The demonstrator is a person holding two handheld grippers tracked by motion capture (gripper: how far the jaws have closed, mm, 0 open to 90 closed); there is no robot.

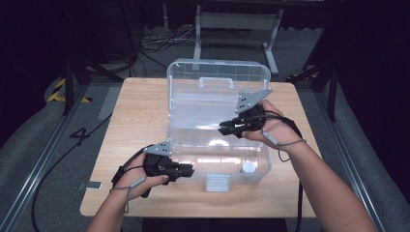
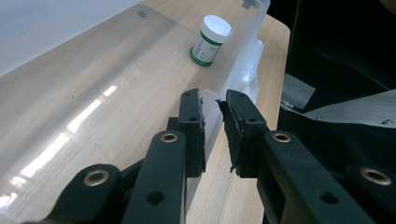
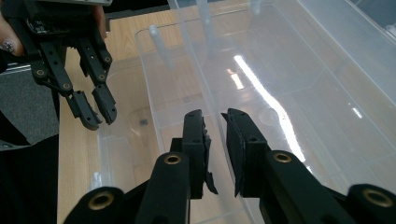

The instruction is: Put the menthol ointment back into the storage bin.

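Up close, the left gripper (image 2: 212,119) has its fingers (image 2: 192,126) set to either side of the front wall of the clear plastic box (image 1: 193,96), a narrow gap left, and whether the pads press cannot be told. The right gripper (image 3: 215,140) straddles the back wall where the raised lid meets the tub, its fingers equally narrow, contact unclear. A small white pill bottle (image 2: 210,40) with a green label stands in the box's front right corner. The box sits mid-worktop (image 1: 135,111)
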